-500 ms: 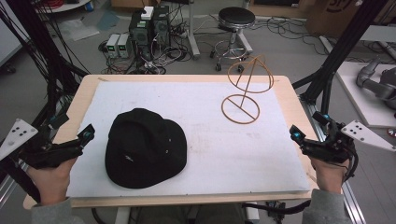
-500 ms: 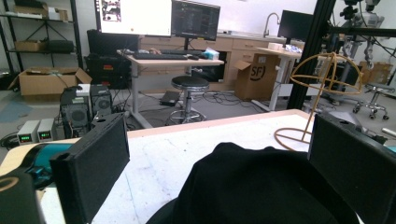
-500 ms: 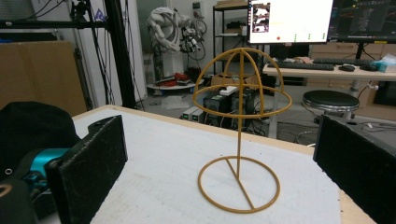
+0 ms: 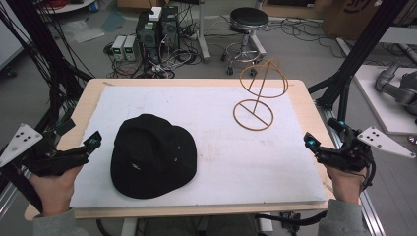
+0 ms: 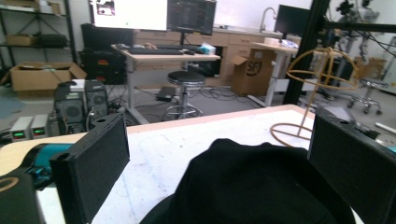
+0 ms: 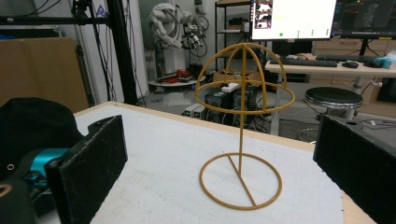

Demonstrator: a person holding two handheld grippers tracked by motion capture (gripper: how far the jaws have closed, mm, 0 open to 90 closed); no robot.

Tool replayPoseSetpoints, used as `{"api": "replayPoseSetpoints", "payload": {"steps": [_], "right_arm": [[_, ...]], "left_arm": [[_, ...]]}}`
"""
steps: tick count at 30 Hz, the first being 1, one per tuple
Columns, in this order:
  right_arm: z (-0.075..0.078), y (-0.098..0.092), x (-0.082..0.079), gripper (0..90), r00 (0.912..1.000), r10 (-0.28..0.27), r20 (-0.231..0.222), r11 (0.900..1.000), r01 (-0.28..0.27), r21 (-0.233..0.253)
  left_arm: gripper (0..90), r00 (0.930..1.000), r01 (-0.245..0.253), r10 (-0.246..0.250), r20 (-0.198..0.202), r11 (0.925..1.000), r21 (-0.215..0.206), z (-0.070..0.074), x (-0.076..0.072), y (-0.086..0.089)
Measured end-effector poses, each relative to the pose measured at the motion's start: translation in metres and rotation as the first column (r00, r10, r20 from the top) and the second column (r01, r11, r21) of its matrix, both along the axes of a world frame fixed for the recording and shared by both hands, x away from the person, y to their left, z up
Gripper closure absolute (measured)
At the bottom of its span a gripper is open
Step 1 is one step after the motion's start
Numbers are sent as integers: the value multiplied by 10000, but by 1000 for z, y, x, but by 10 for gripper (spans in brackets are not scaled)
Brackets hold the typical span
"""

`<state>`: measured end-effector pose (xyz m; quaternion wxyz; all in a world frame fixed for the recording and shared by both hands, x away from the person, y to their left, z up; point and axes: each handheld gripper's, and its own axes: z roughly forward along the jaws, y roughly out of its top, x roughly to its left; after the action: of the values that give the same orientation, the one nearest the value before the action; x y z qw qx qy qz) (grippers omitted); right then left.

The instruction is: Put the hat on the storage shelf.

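Left gripper (image 4: 92,141) hovers at the table's left edge, jaws spread wide, just beside the black fabric cap (image 4: 152,155) lying on the white mat (image 4: 275,152). Right gripper (image 4: 310,142) also spread, facing the gold wire hat stand (image 4: 259,93), upright, apart.

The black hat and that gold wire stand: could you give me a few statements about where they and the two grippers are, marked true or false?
1. The black hat hangs on the wire stand. False: it lies flat on the white mat, apart from the stand.
2. The wire stand is upright on its ring base. True.
3. The left gripper is clamped on the hat's brim. False: its jaws are open, beside the hat and short of it.
4. The right gripper is open and holds nothing. True.
5. The stand is nearer the right gripper than the left. True.
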<state>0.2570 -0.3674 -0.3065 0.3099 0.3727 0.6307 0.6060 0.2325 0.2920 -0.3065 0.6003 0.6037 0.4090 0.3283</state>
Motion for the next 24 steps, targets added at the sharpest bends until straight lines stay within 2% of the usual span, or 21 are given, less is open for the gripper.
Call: {"api": "replayPoseSetpoints", "payload": {"steps": [12, 24], "right_arm": [[-2, 3, 0, 24, 9997, 173, -157, 9997, -176, -168], [-5, 3, -5, 24, 9991, 252, -351, 9986, -268, -455]], "left_arm": [[58, 9965, 765, -749, -368, 9960, 461, -4, 18, -23], [59, 9839, 1701, -1637, -720, 9809, 946, -11, 42, -49]]}}
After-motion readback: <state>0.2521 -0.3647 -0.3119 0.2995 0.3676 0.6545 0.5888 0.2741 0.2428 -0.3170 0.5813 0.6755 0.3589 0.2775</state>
